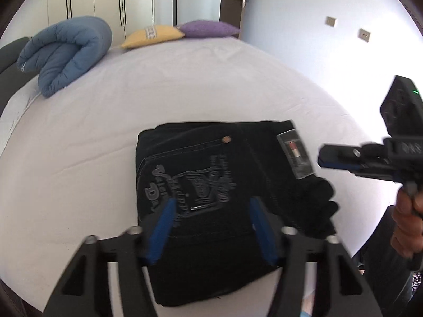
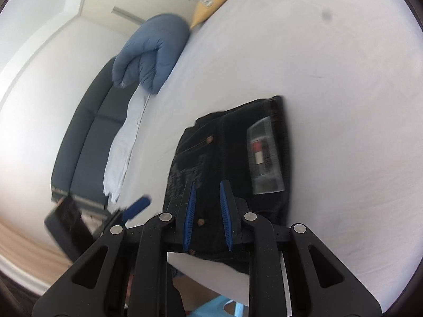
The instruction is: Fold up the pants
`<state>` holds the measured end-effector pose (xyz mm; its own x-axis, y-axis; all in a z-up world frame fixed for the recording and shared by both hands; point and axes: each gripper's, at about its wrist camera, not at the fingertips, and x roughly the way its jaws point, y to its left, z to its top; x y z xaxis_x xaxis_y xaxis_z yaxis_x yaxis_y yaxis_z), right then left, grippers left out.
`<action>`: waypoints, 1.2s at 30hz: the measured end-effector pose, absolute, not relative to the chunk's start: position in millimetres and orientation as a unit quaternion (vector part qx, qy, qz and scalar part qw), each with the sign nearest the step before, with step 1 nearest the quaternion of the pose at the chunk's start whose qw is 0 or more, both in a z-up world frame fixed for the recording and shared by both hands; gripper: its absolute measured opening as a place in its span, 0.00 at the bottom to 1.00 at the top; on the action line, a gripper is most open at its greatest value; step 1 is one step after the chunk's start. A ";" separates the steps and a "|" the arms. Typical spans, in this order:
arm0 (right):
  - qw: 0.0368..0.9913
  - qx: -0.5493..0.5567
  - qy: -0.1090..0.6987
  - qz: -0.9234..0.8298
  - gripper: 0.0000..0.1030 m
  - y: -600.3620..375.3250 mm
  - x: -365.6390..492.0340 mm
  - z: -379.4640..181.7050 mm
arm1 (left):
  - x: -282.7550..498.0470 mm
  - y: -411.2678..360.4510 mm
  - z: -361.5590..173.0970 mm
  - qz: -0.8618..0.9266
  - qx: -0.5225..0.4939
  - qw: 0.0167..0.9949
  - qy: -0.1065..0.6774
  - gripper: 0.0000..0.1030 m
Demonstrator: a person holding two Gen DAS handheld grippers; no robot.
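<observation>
A: Where do the dark denim pants [image 1: 211, 185] sit?

B: Folded into a compact, squarish bundle on the pale lilac bed sheet [image 1: 185, 84], directly ahead of and below the left gripper [image 1: 211, 227]. An embossed back pocket faces up, and a grey patch label [image 1: 294, 155] with a red and white mark lies toward the bundle's right edge.

A: And how does that left gripper stand?

B: Its blue-padded fingers [image 1: 162, 232] stand well apart over the near part of the bundle. Nothing is pinched between them; the pads press on no cloth.

A: The right gripper [image 2: 207, 216]?

B: In its own view the blue ribbed pads [image 2: 191, 211] stand parted by a narrow gap, with the denim seen below and through the gap. They clamp nothing. In the left view it comes in from the right, just beside the label edge, with a hand [image 1: 407, 219] gripping its handle.

A: What lies farther off?

B: Beyond the bundle, up and to the left, a rolled blue quilted duvet [image 1: 66, 52]. Past that, a yellow cushion [image 1: 153, 35] and a purple cushion [image 1: 208, 29] touching it, at the far end of the bed.
</observation>
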<state>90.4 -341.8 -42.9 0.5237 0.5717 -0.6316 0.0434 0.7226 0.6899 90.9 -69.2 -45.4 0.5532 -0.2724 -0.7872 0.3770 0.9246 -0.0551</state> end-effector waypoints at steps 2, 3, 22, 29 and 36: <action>0.800 0.322 0.479 0.165 0.18 -328.7 94.4 -50.9 | 105.0 -69.1 -61.4 -0.187 0.066 0.860 0.469 0.43; 0.791 0.319 0.498 0.157 0.18 -323.7 95.7 -61.2 | 111.0 -71.4 -74.0 -0.184 0.077 0.846 0.494 0.41; 0.787 0.346 0.493 0.133 0.12 -338.8 55.8 -106.2 | 120.6 -75.0 -80.0 -0.173 0.108 0.832 0.517 0.38; 0.788 0.343 0.493 0.135 0.12 -342.7 54.3 -111.5 | 157.0 -68.9 -54.7 -0.147 0.130 0.850 0.489 0.38; 0.790 0.342 0.492 0.133 0.12 -333.0 59.7 -112.1 | 194.7 -69.4 -85.0 -0.136 0.151 0.842 0.500 0.39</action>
